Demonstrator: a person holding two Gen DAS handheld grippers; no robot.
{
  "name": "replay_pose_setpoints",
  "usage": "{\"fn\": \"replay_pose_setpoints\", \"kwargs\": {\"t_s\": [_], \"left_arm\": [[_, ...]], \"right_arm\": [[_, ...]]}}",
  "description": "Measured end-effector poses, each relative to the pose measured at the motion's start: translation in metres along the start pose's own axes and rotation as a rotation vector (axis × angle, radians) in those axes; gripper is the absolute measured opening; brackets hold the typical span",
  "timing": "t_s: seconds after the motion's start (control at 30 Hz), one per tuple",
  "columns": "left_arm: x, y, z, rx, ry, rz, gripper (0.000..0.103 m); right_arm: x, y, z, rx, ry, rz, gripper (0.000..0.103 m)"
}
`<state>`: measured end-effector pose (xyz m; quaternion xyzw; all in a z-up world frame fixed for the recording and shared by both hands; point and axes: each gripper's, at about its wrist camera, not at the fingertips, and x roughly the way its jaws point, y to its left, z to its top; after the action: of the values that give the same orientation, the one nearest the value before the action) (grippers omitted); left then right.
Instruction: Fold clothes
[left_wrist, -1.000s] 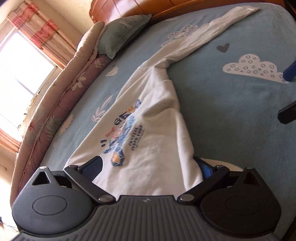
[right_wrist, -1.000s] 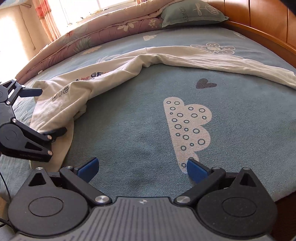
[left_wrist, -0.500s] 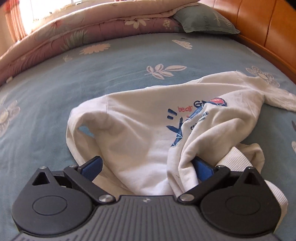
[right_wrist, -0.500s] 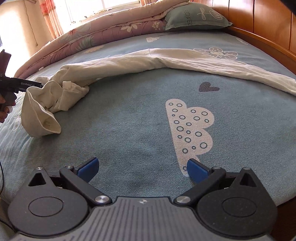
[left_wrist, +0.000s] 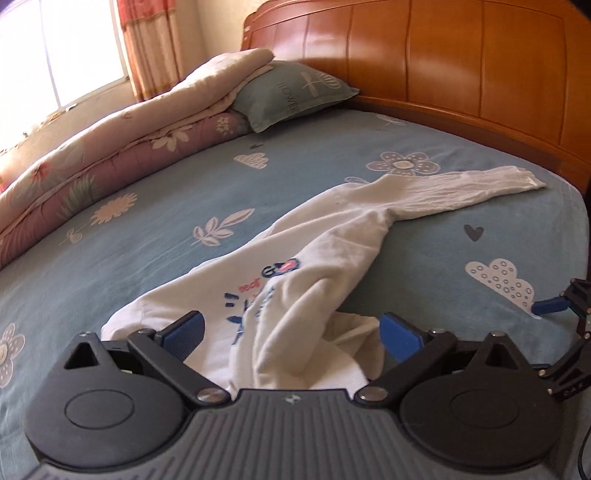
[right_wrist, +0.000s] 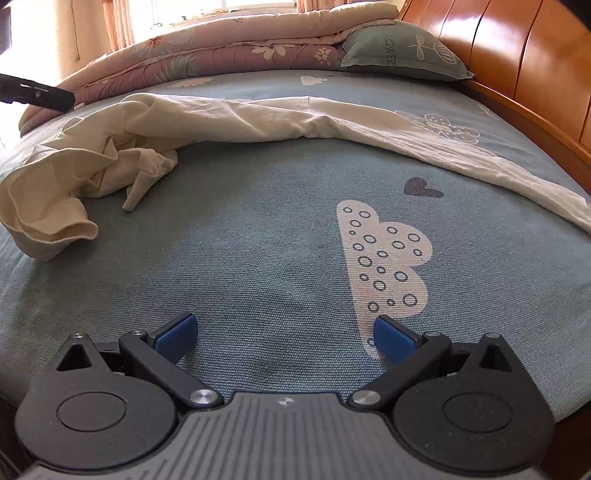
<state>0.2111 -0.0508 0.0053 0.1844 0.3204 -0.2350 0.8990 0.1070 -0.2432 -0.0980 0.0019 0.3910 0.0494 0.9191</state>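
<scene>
- The left gripper (left_wrist: 291, 334) has its jaws spread wide, with bunched hem cloth of the white sweatshirt (left_wrist: 295, 280) lying loose between the blue pads (left_wrist: 183, 330); nothing is pinched.
- The right gripper (right_wrist: 284, 334) is also wide apart, holding nothing, low over the blue bedsheet (right_wrist: 258, 236) beside a printed cloud (right_wrist: 388, 258).
- The sweatshirt lies crumpled on the sheet, print upward, one sleeve (left_wrist: 454, 190) stretched toward the wooden headboard (left_wrist: 461, 62).
- Farther back, a folded quilt (left_wrist: 110, 147) and a green pillow (left_wrist: 291, 94) sit near the window.
</scene>
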Motion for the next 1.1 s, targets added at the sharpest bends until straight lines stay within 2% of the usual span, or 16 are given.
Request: {"fn": "replay_pose_setpoints", "kwargs": {"t_s": [0.07,0.1,0.13,0.17,0.23,0.3,0.33,0.37,0.4,0.47,0.53,0.83,1.0,1.1], "left_arm": [[0.010,-0.028,-0.001,0.110,0.036,-0.013,0.099],[0.017,-0.040,-0.005,0.173,0.065,0.004,0.095],[0.023,-0.052,-0.010,0.236,0.094,0.021,0.082],[0.029,-0.061,-0.015,0.291,0.121,0.049,0.065],[0.040,-0.067,-0.025,0.374,0.173,0.138,0.057],[0.049,-0.072,-0.036,0.465,0.216,0.234,0.057],[0.050,-0.073,-0.041,0.520,0.220,0.283,0.053],[0.050,-0.072,-0.043,0.547,0.226,0.304,0.045],[0.049,-0.070,-0.044,0.548,0.234,0.308,0.040],[0.045,-0.068,-0.042,0.534,0.231,0.301,0.020],[0.037,-0.067,-0.038,0.512,0.211,0.282,0.016],[-0.029,-0.080,0.011,0.366,-0.013,0.090,0.010],[-0.059,-0.081,0.034,0.294,-0.107,-0.010,0.009],[-0.070,-0.081,0.039,0.265,-0.136,-0.051,0.009]], "right_arm": [[0.000,-0.001,0.000,0.003,-0.003,0.003,0.103],[0.000,-0.002,0.000,0.002,-0.004,0.005,0.103],[0.000,-0.002,0.000,0.001,-0.005,0.007,0.103],[0.000,-0.002,-0.001,0.000,-0.007,0.007,0.103],[0.000,-0.002,-0.002,-0.002,-0.009,0.006,0.103],[-0.001,-0.002,-0.002,-0.002,-0.012,0.007,0.103],[-0.001,-0.002,-0.003,-0.003,-0.014,0.008,0.103],[-0.001,-0.002,-0.003,-0.004,-0.016,0.009,0.103],[-0.001,-0.002,-0.003,-0.005,-0.018,0.010,0.103],[0.000,-0.002,-0.003,-0.004,-0.021,0.008,0.103],[0.000,-0.001,-0.003,-0.002,-0.022,0.007,0.103],[-0.002,-0.002,-0.003,0.000,-0.022,0.014,0.103],[-0.003,-0.003,-0.005,-0.003,-0.025,0.017,0.103],[-0.004,-0.004,-0.004,0.008,-0.023,0.022,0.103]]}}
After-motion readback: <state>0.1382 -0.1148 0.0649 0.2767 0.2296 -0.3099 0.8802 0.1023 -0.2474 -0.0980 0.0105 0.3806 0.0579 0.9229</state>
